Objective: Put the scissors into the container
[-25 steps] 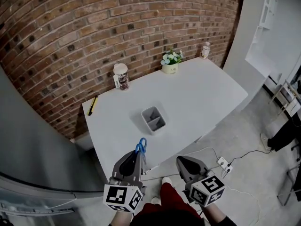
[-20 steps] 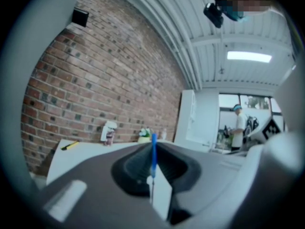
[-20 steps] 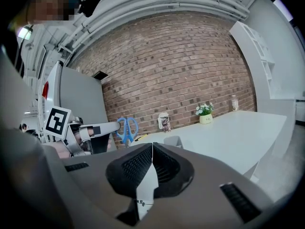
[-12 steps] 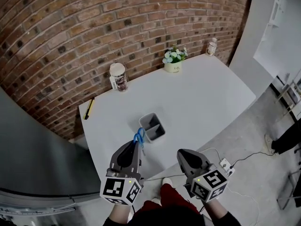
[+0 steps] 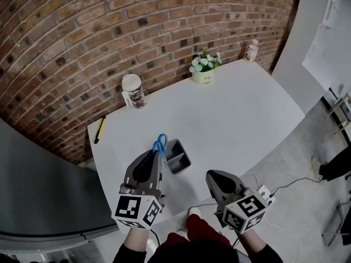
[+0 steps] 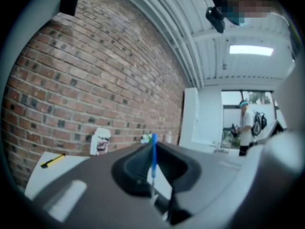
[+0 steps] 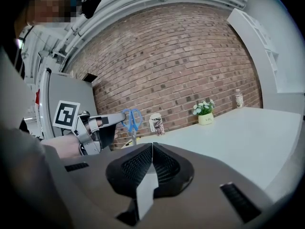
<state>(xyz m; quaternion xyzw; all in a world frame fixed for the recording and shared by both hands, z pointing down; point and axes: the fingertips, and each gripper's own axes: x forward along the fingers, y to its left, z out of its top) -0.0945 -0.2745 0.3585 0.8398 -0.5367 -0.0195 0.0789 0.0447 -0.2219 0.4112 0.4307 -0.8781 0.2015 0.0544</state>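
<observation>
Blue-handled scissors stick up handles first out of my left gripper, which is shut on their blades. They hang just left of the grey two-compartment container on the white table. In the left gripper view the scissors show edge-on between the shut jaws. My right gripper is shut on nothing, off the table's near edge, right of the container. Its own view shows the scissors held up by the left gripper.
Along the brick wall stand a white-lidded jar, a small flower pot and a little bottle. A yellow pen lies at the table's far left corner. A power strip with cables lies on the floor to the right.
My left gripper has carried the scissors forward over the table, from near its front edge to beside the container's left side. The right gripper has stayed shut and low.
</observation>
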